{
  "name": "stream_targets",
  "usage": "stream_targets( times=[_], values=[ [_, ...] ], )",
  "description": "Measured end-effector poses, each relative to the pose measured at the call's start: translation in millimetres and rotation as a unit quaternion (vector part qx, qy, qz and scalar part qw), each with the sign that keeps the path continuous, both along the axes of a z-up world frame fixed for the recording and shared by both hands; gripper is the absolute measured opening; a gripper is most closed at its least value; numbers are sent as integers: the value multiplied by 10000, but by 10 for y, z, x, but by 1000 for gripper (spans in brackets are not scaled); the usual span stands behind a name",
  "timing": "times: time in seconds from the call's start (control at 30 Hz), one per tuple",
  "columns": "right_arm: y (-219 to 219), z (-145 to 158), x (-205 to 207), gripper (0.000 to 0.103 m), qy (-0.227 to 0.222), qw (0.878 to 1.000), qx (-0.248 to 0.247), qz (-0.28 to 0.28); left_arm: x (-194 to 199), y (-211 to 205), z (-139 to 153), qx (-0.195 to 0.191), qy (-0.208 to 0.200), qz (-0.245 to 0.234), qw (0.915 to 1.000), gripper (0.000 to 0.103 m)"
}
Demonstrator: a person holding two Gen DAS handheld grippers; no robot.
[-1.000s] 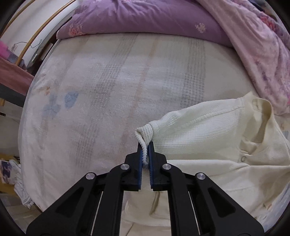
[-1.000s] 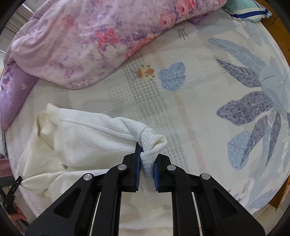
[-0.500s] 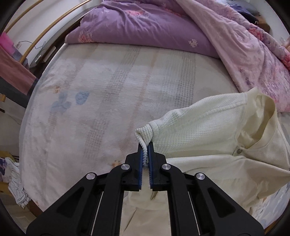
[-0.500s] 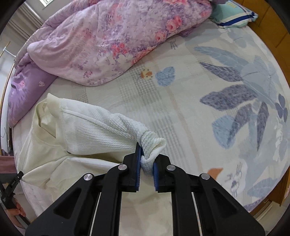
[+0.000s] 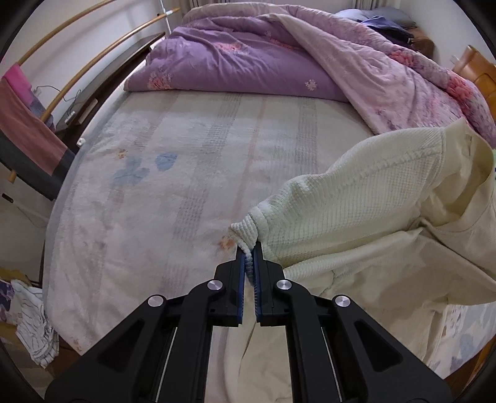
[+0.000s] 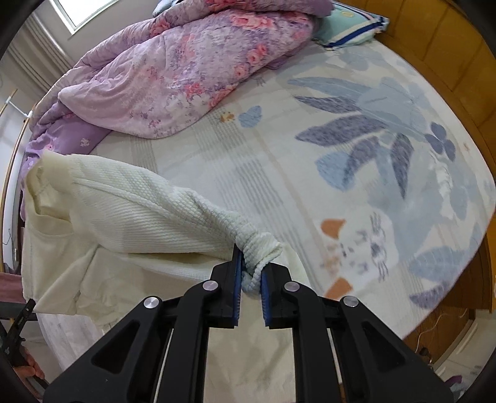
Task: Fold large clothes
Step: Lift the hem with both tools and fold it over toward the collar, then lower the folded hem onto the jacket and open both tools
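A large cream waffle-knit shirt [image 5: 356, 198] hangs above the bed, stretched between both grippers. My left gripper [image 5: 248, 252] is shut on the ribbed cuff [image 5: 245, 231] of one sleeve. In the right wrist view the same shirt [image 6: 124, 201] runs off to the left, and my right gripper [image 6: 250, 266] is shut on the bunched cuff [image 6: 260, 248] of the other sleeve. The collar [image 5: 458, 173] sags open between the two sleeves. The shirt's body drapes down below the grippers, its lower part hidden by the fingers.
The bed [image 6: 356, 148] carries a pale sheet with blue leaf prints. A purple floral quilt [image 5: 279, 55] is heaped along its far side, also in the right wrist view [image 6: 186, 68]. A teal pillow [image 6: 350, 24] lies by the wooden headboard. Crumpled clothes [image 5: 31, 319] sit on the floor at left.
Both grippers have risen and drawn back from the bed, lifting the shirt by its cuffs. More of the bed and quilt shows now, and the sleeves hang stretched in the air.
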State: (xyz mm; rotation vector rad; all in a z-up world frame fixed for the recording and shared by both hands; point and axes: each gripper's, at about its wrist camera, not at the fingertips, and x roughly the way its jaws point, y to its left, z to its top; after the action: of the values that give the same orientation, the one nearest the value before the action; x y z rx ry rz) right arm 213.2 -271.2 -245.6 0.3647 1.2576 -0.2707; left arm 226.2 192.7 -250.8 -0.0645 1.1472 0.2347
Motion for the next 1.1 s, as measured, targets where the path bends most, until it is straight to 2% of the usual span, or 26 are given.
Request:
stream_targets(
  times=[0.27, 0.4, 0.5, 0.73, 0.83, 1.0, 1.1],
  values=[
    [-8, 64, -629, 9, 78, 9999, -112, 71, -670, -26, 63, 81, -67, 50, 9999, 5],
    [-33, -48, -905, 9, 228, 9994, -131, 220, -998, -83, -6, 225, -19, 99, 9997, 5],
    [-43, -153, -1110, 8, 343, 9988, -166, 313, -1208, -84, -85, 162, 91, 261, 9995, 5],
    [-94, -478, -1462, 6, 705, 9966, -192, 389, -1733, -89, -412, 163, 434, 454, 9979, 4],
    [-110, -715, -1629, 6, 1020, 9937, -114, 447, -1925, -113, -629, -2, 681, 465, 9966, 5],
    [-109, -988, -1914, 6, 1400, 9885, -207, 537, -2178, -236, -938, 211, 1016, 410, 9938, 4],
    [-135, -1076, -2023, 3, 1566, 9861, -225, 516, -2229, -224, -1004, 237, 1113, 423, 9926, 3]
  ],
)
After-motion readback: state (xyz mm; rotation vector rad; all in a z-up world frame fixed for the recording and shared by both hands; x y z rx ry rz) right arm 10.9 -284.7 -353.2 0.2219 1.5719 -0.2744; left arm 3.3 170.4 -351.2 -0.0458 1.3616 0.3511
